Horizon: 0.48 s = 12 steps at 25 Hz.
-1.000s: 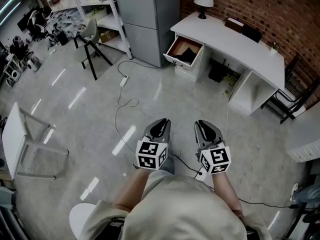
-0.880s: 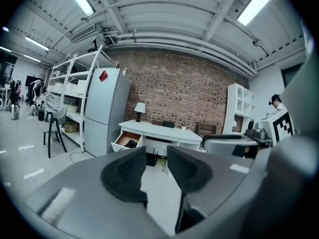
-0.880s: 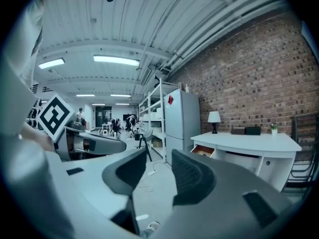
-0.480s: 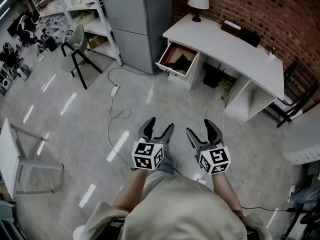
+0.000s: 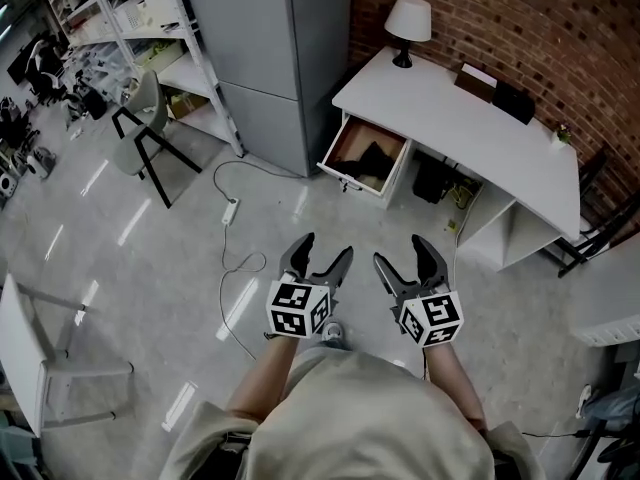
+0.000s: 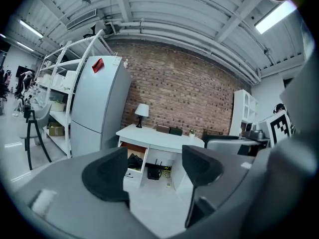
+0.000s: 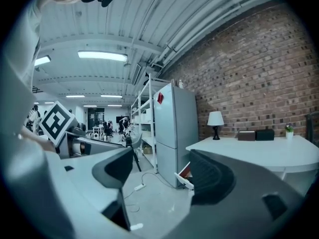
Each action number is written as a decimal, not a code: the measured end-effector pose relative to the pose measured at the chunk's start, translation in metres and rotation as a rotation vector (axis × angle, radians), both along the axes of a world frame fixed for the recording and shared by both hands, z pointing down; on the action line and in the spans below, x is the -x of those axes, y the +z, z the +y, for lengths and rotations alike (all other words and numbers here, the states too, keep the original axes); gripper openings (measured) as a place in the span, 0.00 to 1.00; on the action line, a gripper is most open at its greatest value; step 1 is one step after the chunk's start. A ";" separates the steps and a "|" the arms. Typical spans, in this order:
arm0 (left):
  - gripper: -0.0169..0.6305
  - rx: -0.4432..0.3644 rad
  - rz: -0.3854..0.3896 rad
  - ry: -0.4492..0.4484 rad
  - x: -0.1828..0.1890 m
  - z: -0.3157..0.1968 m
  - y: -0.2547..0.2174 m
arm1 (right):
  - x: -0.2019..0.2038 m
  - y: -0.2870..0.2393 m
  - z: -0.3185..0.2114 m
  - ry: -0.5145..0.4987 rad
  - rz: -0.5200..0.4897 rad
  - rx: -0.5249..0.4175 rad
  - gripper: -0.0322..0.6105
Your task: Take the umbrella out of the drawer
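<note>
The left gripper (image 5: 324, 249) and the right gripper (image 5: 402, 252) are held side by side above the grey floor (image 5: 150, 258). Their jaws are opening wide, and nothing is gripped between them. Far ahead, the white desk (image 5: 470, 118) is seen with its drawer (image 5: 347, 173) pulled open. The dark umbrella (image 5: 374, 156) is seen lying inside.

Umbrella (image 5: 373, 157) in drawer (image 5: 351, 180) under desk (image 5: 440, 108)

A red brick wall (image 5: 520, 18) backs a white table (image 5: 450, 118) bearing a lamp (image 5: 407, 20). Beside it stands a tall grey cabinet (image 5: 270, 58), then white shelving (image 5: 195, 68). A cable (image 5: 235, 258) trails across the glossy grey floor (image 5: 130, 248); strip lights (image 7: 102, 56) overhead
</note>
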<state>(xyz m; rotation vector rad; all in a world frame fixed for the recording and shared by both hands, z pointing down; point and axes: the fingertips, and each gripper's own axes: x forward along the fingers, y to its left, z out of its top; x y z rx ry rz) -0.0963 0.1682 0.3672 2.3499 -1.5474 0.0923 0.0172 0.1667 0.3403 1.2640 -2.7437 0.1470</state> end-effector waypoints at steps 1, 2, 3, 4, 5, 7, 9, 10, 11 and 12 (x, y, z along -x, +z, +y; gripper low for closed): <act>0.53 -0.001 0.001 0.004 0.005 -0.012 0.000 | 0.005 -0.001 -0.012 0.006 -0.004 -0.004 0.58; 0.53 -0.001 0.001 0.009 0.010 -0.023 0.001 | 0.010 -0.002 -0.023 0.012 -0.009 -0.008 0.58; 0.53 -0.002 -0.001 0.013 0.015 -0.033 0.002 | 0.015 -0.002 -0.033 0.017 -0.011 -0.012 0.58; 0.53 -0.001 -0.003 0.017 0.020 -0.043 0.003 | 0.019 -0.002 -0.042 0.021 -0.012 -0.015 0.58; 0.53 0.000 -0.004 0.021 0.024 -0.052 0.005 | 0.023 0.000 -0.050 0.025 -0.012 -0.016 0.58; 0.53 0.006 -0.001 0.025 0.032 -0.067 0.010 | 0.030 0.004 -0.066 0.029 -0.009 -0.013 0.58; 0.53 0.012 0.004 0.029 0.038 -0.080 0.013 | 0.036 0.007 -0.081 0.031 -0.011 -0.007 0.58; 0.53 0.014 0.004 0.033 0.040 -0.086 0.015 | 0.038 0.009 -0.087 0.034 -0.014 -0.004 0.58; 0.53 0.017 0.001 0.039 0.041 -0.091 0.016 | 0.040 0.009 -0.092 0.039 -0.016 -0.001 0.58; 0.53 0.019 -0.002 0.043 0.043 -0.096 0.016 | 0.041 0.010 -0.097 0.043 -0.016 0.002 0.58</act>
